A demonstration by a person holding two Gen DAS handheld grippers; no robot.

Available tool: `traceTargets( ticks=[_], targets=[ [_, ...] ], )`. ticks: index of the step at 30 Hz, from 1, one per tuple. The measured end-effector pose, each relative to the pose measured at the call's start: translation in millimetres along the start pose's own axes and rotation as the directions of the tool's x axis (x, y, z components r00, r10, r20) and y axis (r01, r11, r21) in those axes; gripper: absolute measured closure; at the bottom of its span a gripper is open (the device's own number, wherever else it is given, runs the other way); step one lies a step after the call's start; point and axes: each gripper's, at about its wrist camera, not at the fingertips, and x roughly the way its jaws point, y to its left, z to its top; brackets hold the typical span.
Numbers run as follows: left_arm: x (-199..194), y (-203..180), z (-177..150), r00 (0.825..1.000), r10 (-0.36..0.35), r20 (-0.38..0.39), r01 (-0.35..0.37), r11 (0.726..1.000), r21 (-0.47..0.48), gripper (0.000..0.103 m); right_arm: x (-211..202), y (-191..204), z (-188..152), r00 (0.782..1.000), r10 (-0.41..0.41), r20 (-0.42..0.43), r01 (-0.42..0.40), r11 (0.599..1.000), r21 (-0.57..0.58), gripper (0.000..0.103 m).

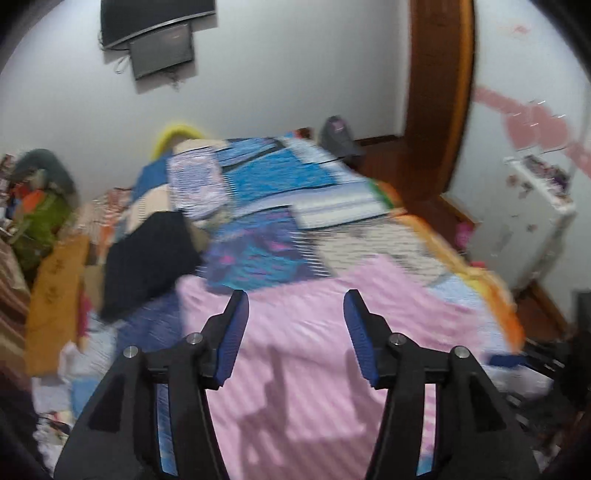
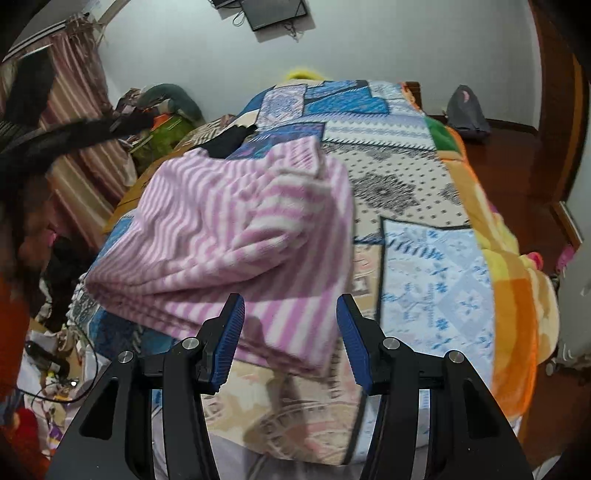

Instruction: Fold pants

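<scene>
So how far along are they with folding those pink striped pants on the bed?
Mostly done, it seems. The pink striped pants lie on the patchwork blanket as a layered bundle, edges stacked at the near left side. Nothing is in hand: the right tool and the left tool are both open and empty above the fabric. Possibly left: one more fold or smoothing the rumpled top.

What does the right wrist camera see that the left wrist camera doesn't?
Only the right wrist view shows the striped curtain and the whole folded shape of the pink striped pants. Only the left wrist view shows the white cabinet by the wall. Both show the pants, the patchwork blanket, the wall screen, the grey bag, and an open, empty gripper: the right gripper, the left gripper.
</scene>
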Motion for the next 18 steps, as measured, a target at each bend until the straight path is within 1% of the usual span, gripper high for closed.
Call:
traceTargets(
  ticks=[1,3,4,6,8,10,11,12,14,15,17,18],
  targets=[
    [18,11,6,0.999,0.040,-0.026,-0.040,0.999,0.012,0.050,3,1,-2,1.000,0.008,-0.008,-0.008,1.000,0.005,0.055],
    [54,30,11,0.991,0.097,-0.087,-0.096,0.995,0.017,0.050,12,4,-5,0.999,0.020,-0.026,-0.020,1.000,0.015,0.055],
    [73,37,12,0.987,0.106,-0.120,-0.104,0.994,0.022,0.050,17,5,-7,0.999,0.017,-0.039,-0.016,1.000,0.014,0.055],
    [117,53,13,0.972,0.121,-0.200,-0.117,0.993,0.035,0.050,26,6,-9,0.999,0.005,-0.052,-0.005,1.000,0.001,0.054],
    [152,63,7,0.952,0.139,-0.274,-0.130,0.990,0.050,0.050,34,3,-9,0.998,0.015,-0.058,-0.015,1.000,0.002,0.052],
    [186,73,-3,0.925,0.170,-0.341,-0.154,0.985,0.075,0.050,35,0,-6,0.998,0.026,-0.060,-0.025,1.000,0.007,0.052],
    [202,78,-10,0.913,0.189,-0.361,-0.167,0.982,0.093,0.048,36,-1,-4,0.998,0.025,-0.061,-0.024,1.000,0.002,0.052],
    [205,79,-14,0.913,0.198,-0.356,-0.174,0.980,0.098,0.046,39,-3,-1,0.998,0.027,-0.065,-0.027,1.000,-0.003,0.051],
    [204,81,-21,0.925,0.199,-0.323,-0.168,0.978,0.122,0.046,43,-6,2,0.997,0.031,-0.070,-0.032,0.999,-0.010,0.050],
    [202,80,-23,0.927,0.206,-0.314,-0.168,0.975,0.143,0.046,46,-8,5,0.997,0.026,-0.075,-0.028,0.999,-0.018,0.049],
    [193,80,-32,0.926,0.234,-0.296,-0.182,0.964,0.194,0.045,52,-11,12,0.996,0.014,-0.086,-0.018,0.999,-0.038,0.049],
    [186,83,-38,0.924,0.245,-0.295,-0.192,0.961,0.198,0.045,55,-13,17,0.996,0.006,-0.090,-0.011,0.998,-0.055,0.049]
  ],
)
